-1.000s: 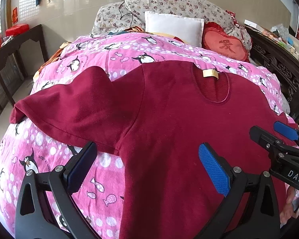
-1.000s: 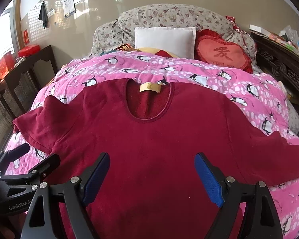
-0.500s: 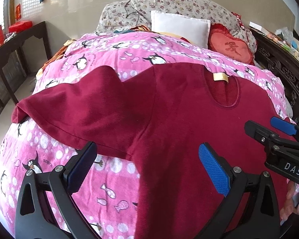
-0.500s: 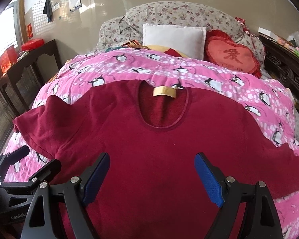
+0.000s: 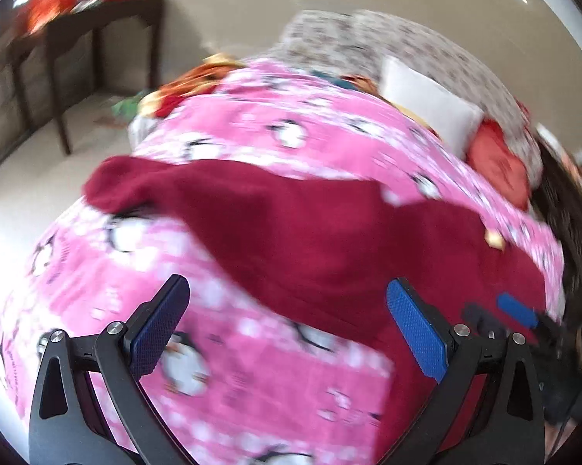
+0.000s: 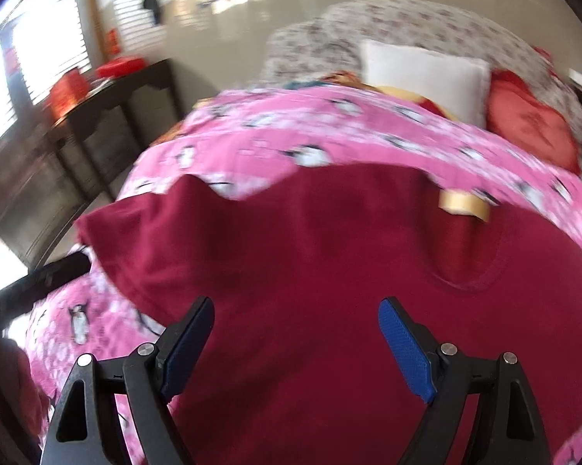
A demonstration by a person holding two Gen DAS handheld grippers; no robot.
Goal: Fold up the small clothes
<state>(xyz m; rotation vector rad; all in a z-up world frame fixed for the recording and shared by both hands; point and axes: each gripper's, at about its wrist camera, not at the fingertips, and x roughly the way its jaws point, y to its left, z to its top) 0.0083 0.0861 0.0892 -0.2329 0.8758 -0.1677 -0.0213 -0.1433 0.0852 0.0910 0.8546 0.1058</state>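
Sweater [image 6: 329, 271], dark red, lies spread flat on the pink penguin quilt [image 5: 116, 271] of the bed, unfolded. Both views have swung left toward its left sleeve [image 5: 197, 197] and blurred, suggesting the first sleeve fold comes next. Left claw [image 5: 287, 325] and right claw [image 6: 294, 345] hover spread, holding nothing.

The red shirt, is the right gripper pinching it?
No, the right gripper is wide open above the red shirt, its blue pads clamping no cloth.
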